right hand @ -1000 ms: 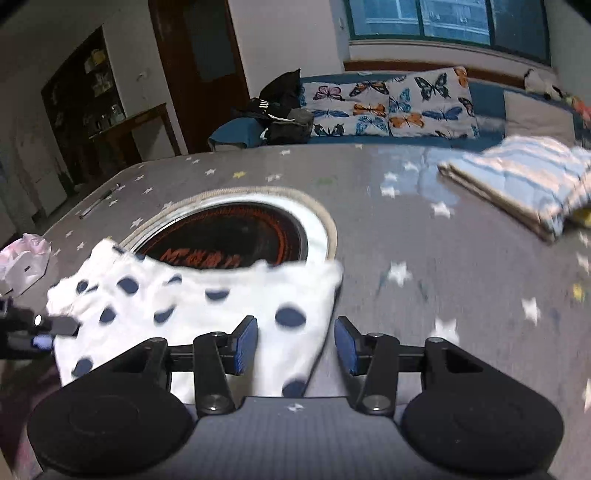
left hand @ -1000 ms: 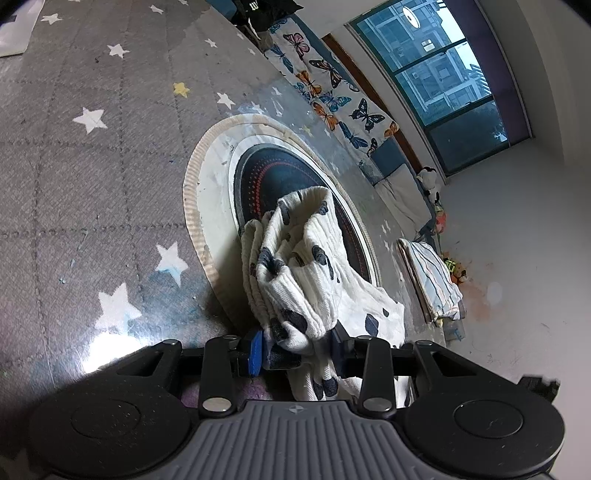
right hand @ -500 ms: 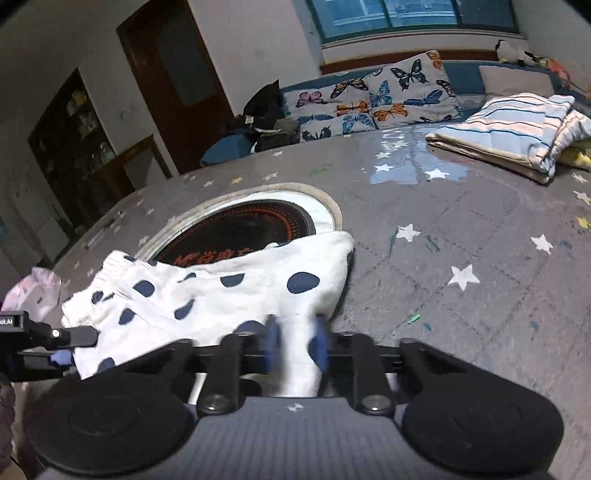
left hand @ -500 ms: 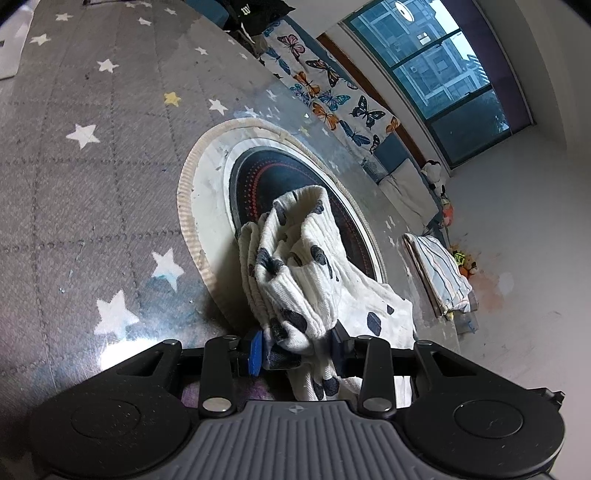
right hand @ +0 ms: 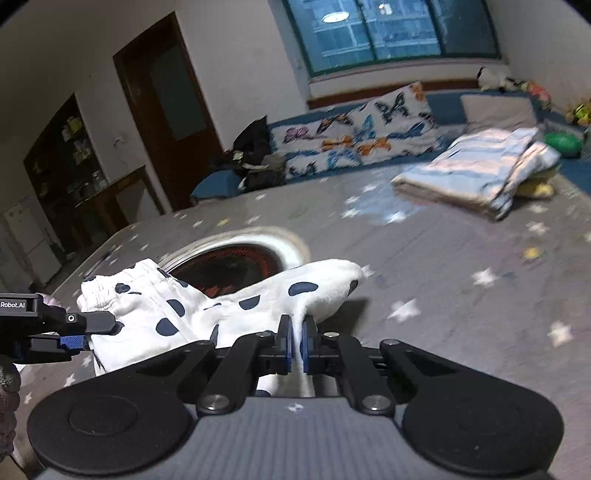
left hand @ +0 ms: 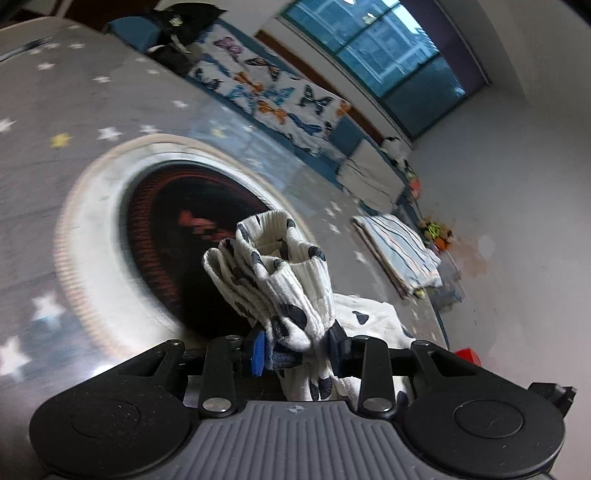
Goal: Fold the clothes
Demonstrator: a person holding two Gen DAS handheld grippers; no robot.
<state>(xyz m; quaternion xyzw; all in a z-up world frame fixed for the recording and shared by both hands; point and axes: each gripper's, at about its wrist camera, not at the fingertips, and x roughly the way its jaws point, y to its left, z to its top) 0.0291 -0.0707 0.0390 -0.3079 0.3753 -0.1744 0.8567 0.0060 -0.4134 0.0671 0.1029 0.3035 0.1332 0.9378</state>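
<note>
place: home living room | evidence: butterfly cushions point(right hand: 354, 136), wooden door point(right hand: 162, 107)

A round burner point(left hand: 177, 236) sits in the star-printed counter point(right hand: 461, 258); beyond it are butterfly cushions point(right hand: 362, 136), a dark door point(right hand: 166, 107) and a window point(right hand: 388, 33).

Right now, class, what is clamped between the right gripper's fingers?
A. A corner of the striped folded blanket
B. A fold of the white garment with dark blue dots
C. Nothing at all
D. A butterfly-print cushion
B: in the right wrist view the right gripper is shut on a pinch of the white dotted garment, which stretches across to the left gripper.
</note>
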